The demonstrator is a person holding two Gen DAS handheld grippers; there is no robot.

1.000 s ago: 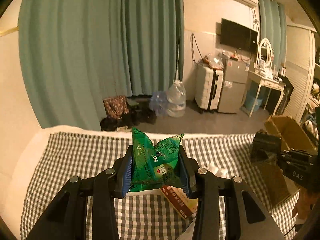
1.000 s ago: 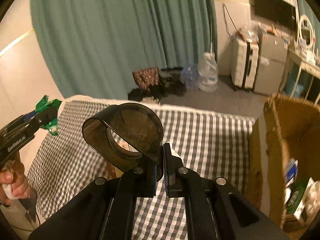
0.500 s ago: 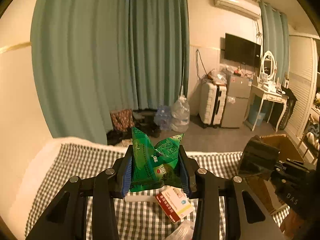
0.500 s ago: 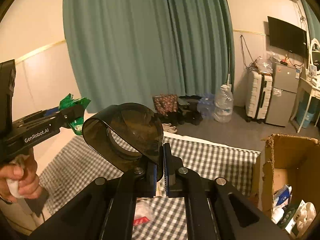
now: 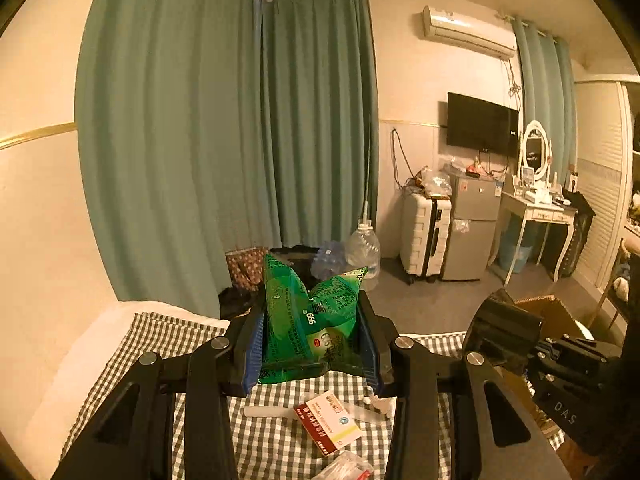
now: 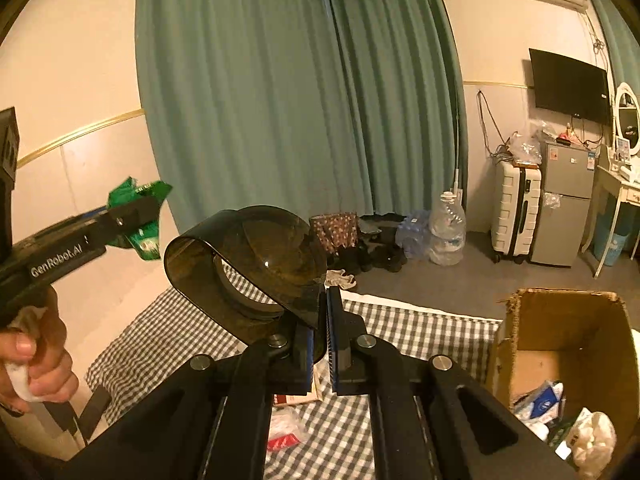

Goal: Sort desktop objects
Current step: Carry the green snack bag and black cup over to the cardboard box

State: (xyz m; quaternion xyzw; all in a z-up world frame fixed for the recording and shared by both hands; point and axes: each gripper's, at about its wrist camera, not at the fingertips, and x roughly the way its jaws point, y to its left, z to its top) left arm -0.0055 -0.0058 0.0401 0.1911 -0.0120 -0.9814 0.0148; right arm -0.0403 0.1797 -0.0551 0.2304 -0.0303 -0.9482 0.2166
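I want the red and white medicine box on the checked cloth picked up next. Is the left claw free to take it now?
Probably not. The left claw is shut on a green snack packet, so nothing else fits between its fingers. The medicine box lies uncovered on the checked cloth below it.

My left tool hides the lower part of the green packet. The small print on the red box is too small to read. The clear wrapper is cut by the bottom edge.
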